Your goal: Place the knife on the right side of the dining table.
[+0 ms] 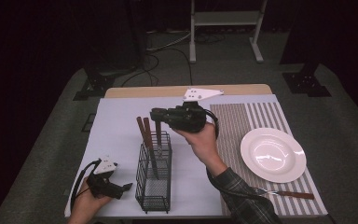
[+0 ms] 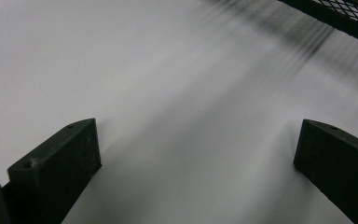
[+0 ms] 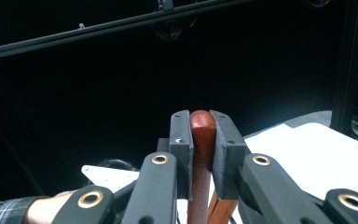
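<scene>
A black wire cutlery basket stands on the white mat. Two wooden-handled utensils lean in it. My right gripper is above the basket's far end, shut on the top of a third reddish wooden handle whose metal end reaches down into the basket. In the right gripper view the jaws clamp that handle on both sides, and another handle shows below. My left gripper rests low on the mat left of the basket, open and holding nothing, with the basket's edge ahead.
A white plate sits on a striped placemat at the right. A wooden-handled fork lies on the placemat near the table's front edge. Dark floor, cables and stand legs lie beyond the table.
</scene>
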Available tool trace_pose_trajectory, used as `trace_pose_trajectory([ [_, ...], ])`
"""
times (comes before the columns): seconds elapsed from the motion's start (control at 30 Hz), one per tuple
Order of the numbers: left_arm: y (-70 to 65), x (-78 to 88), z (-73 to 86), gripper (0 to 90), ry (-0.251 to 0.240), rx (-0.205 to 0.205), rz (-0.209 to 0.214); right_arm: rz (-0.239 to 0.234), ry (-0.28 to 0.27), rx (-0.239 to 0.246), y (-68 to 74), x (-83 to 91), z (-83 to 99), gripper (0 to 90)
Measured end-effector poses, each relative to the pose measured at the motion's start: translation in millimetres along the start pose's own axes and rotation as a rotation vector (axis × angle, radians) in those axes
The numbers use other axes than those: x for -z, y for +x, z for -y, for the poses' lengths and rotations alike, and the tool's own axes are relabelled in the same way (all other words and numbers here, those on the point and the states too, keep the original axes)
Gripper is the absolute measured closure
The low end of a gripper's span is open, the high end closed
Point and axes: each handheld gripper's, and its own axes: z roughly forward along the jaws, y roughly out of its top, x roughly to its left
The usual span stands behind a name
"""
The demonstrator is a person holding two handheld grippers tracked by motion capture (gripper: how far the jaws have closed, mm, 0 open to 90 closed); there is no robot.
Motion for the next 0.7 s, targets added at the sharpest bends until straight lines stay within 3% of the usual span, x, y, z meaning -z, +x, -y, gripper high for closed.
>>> trace_pose_trajectory([
  [0.7,0.2,0.1,0.0,0.0,0.002,-0.003,0.0,0.039,-0.104,0.06,11.0,36.9,-49.6,80.0],
])
